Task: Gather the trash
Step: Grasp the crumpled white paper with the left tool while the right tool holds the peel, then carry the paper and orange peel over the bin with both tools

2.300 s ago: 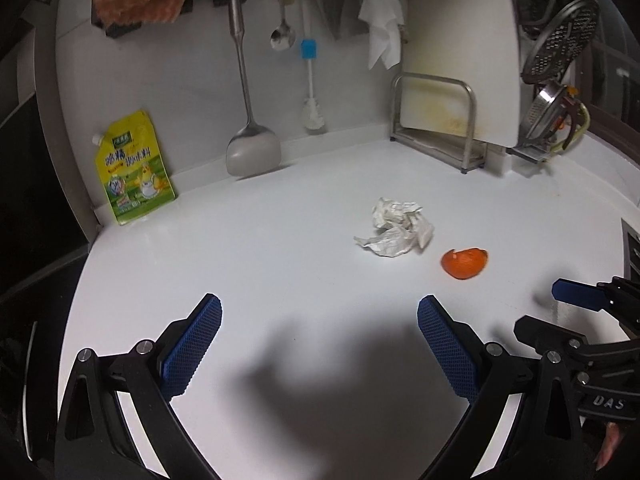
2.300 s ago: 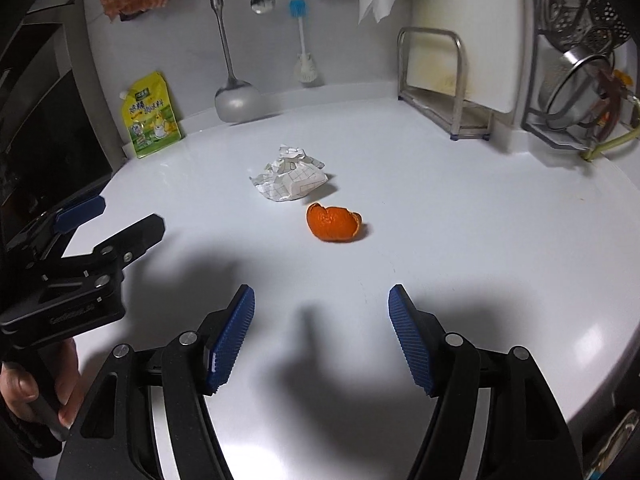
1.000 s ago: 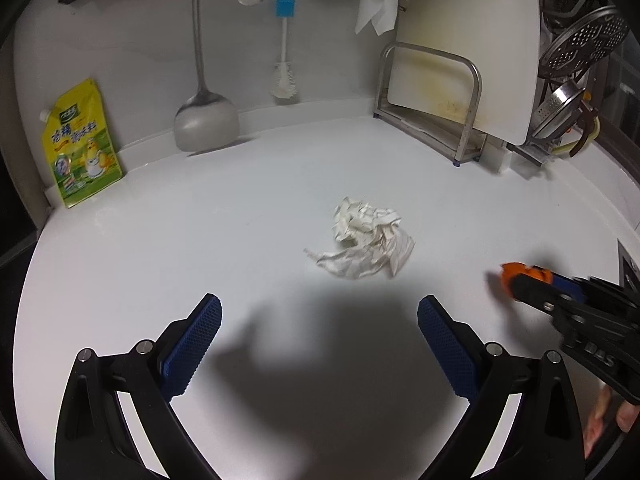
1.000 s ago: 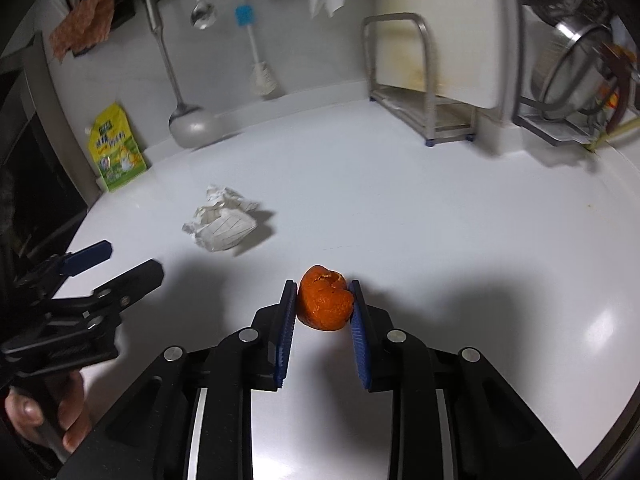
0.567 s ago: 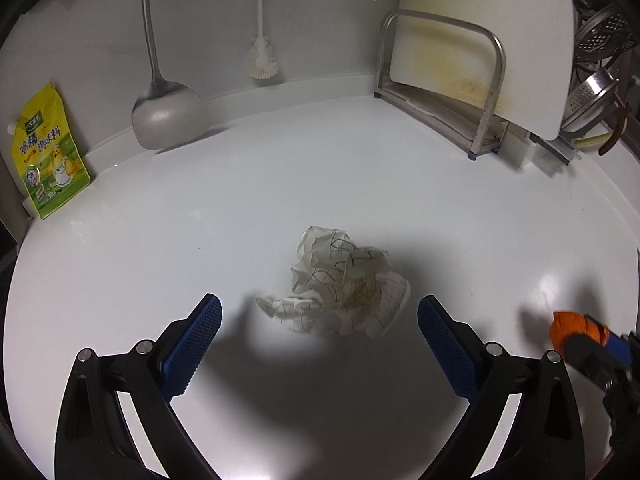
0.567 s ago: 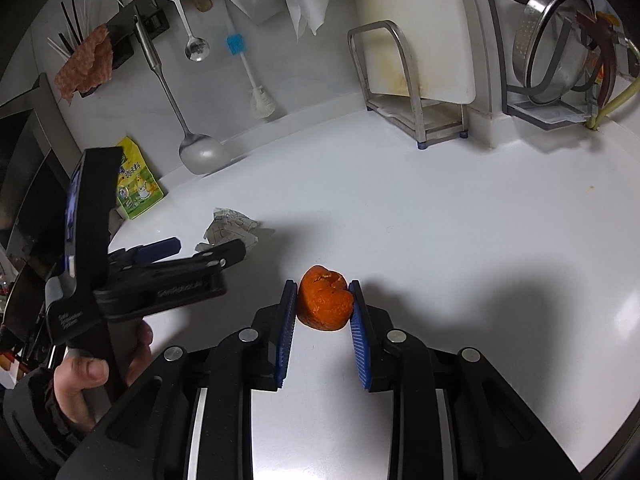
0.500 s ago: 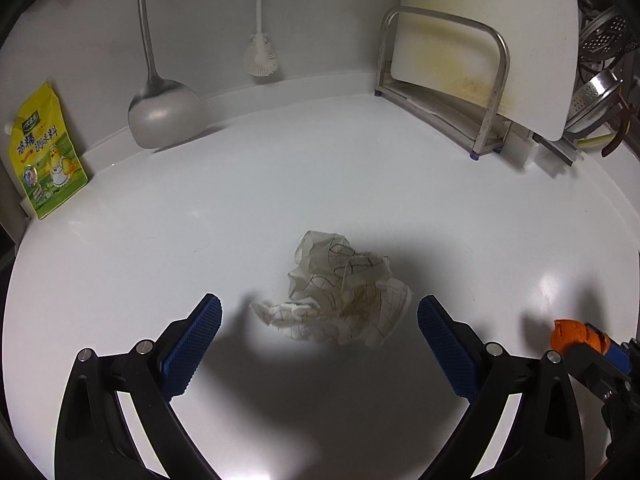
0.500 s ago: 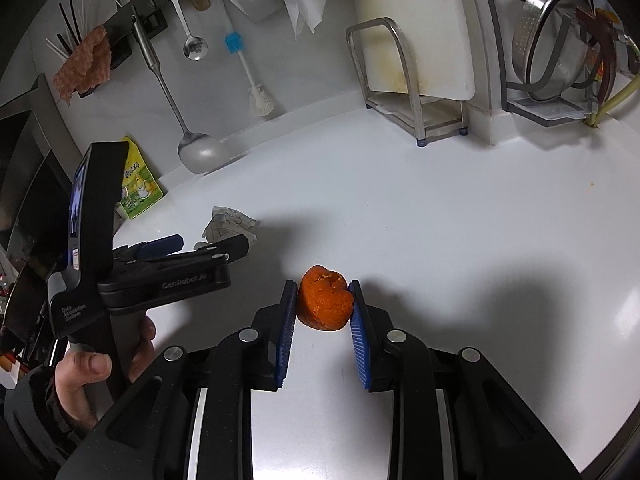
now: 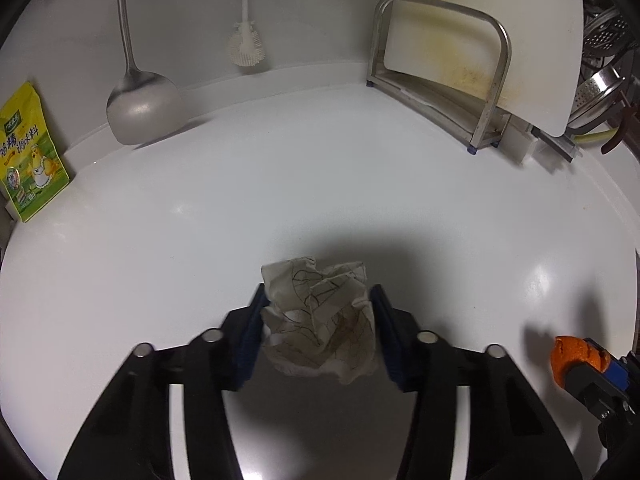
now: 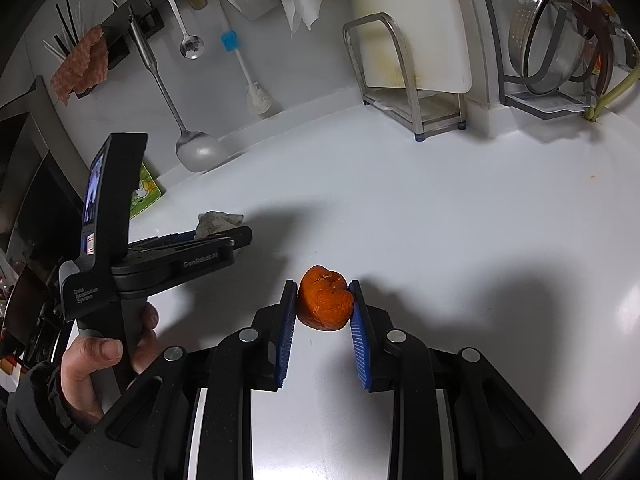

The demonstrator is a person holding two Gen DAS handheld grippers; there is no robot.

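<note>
A crumpled white paper wad [image 9: 320, 316] sits between the blue pads of my left gripper [image 9: 318, 332], which is shut on it, low over the white counter [image 9: 320, 184]. My right gripper [image 10: 323, 312] is shut on an orange peel [image 10: 325, 298] and holds it just above the counter. The peel and the right gripper's tip also show at the right edge of the left wrist view [image 9: 576, 358]. The wad [image 10: 218, 222] and the left gripper [image 10: 224, 240] show at the left of the right wrist view.
A yellow-green seasoning pouch [image 9: 28, 152] leans on the back wall at left. A steel ladle [image 9: 138, 108] and a brush [image 9: 246, 46] hang there. A cutting board in a metal rack [image 9: 472, 60] and a dish rack with steel bowls [image 10: 560, 40] stand at back right.
My left gripper has moved forward over the paper wad and closed its fingers on it. My right gripper still holds the orange peel, almost unmoved.
</note>
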